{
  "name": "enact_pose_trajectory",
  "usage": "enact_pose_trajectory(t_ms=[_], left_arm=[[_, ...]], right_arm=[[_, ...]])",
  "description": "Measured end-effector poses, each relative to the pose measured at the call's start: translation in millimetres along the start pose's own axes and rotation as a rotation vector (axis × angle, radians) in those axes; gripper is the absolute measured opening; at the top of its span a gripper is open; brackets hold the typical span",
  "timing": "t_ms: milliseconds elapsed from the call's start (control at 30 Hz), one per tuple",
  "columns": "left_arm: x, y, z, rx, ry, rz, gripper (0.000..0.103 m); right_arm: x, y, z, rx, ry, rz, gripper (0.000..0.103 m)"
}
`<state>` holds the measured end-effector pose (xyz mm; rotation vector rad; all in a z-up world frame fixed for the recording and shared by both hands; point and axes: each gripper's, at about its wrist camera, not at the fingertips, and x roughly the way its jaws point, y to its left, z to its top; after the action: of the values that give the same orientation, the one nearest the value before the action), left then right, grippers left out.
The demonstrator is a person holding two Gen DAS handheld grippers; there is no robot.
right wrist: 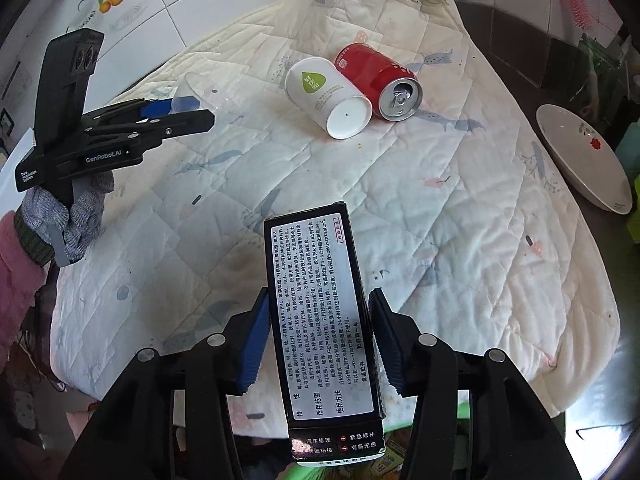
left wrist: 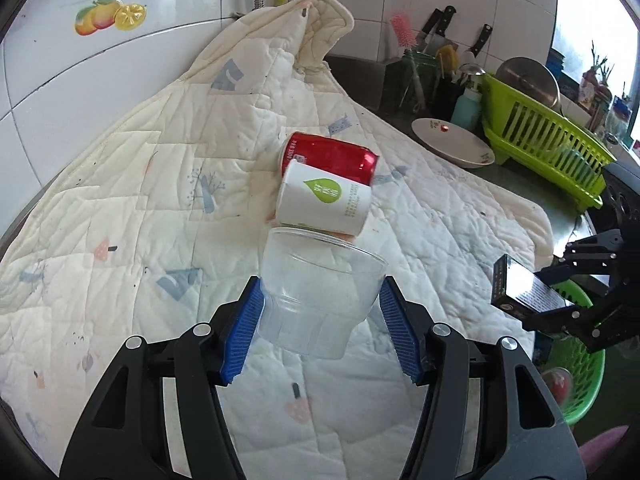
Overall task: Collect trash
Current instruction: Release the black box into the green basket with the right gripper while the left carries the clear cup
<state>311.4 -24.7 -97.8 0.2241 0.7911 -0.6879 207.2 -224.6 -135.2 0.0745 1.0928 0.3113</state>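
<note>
- Left wrist view: the left claw (left wrist: 320, 304) is clamped on a clear cup (left wrist: 316, 292), its blue pads (left wrist: 242, 336) pressing the cup's sides at 9 and 3 o'clock
- The cup lies tilted, its open rim pointing away toward 12 o'clock, over a quilt (left wrist: 160, 200) that covers the desk
- Just past the rim, at 12 o'clock, a white cup (left wrist: 324, 200) with a green leaf mark lies on its side, touching a red can (left wrist: 332, 156) that lies behind it
- At 3 o'clock the right claw (left wrist: 560, 292) grips a black box (left wrist: 524, 288) above a green basket (left wrist: 576, 364) beside the quilt's edge
- At 2 o'clock a white plate (left wrist: 452, 140) sits on the desk (left wrist: 516, 176) next to a green rack (left wrist: 548, 140); knives (left wrist: 436, 28) stand against the tiled wall behind
- Right wrist view: the right claw (right wrist: 318, 340) is clamped on the black box (right wrist: 320, 316), pads on its long sides, the printed label facing up and the box running from 6 toward 12 o'clock
- The box hangs over the near edge of the quilt (right wrist: 460, 240)
- At 12 o'clock the white cup (right wrist: 328, 96) and red can (right wrist: 380, 80) lie side by side, touching, the can's opened top facing the camera
- At 9 o'clock the left claw (right wrist: 188, 112), held by a gloved hand (right wrist: 76, 216), carries the clear cup (right wrist: 200, 92)
- At 3 o'clock the plate (right wrist: 580, 160) rests on the desk
</note>
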Motion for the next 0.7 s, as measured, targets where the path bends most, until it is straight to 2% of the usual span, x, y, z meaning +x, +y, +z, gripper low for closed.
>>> enact_pose_trajectory(t_ms=[267,700], left_arm=[[-47,-68,-21,-0.018,-0.012,-0.001,0.059],[-84,-186,-64,-0.011,-0.04,-0.094,0.059]], right_arm=[[-49,-4,-54,-0.035,-0.022,-0.047,0.048],[-106,-50,-149,0.019,-0.009,-0.164,0.049]])
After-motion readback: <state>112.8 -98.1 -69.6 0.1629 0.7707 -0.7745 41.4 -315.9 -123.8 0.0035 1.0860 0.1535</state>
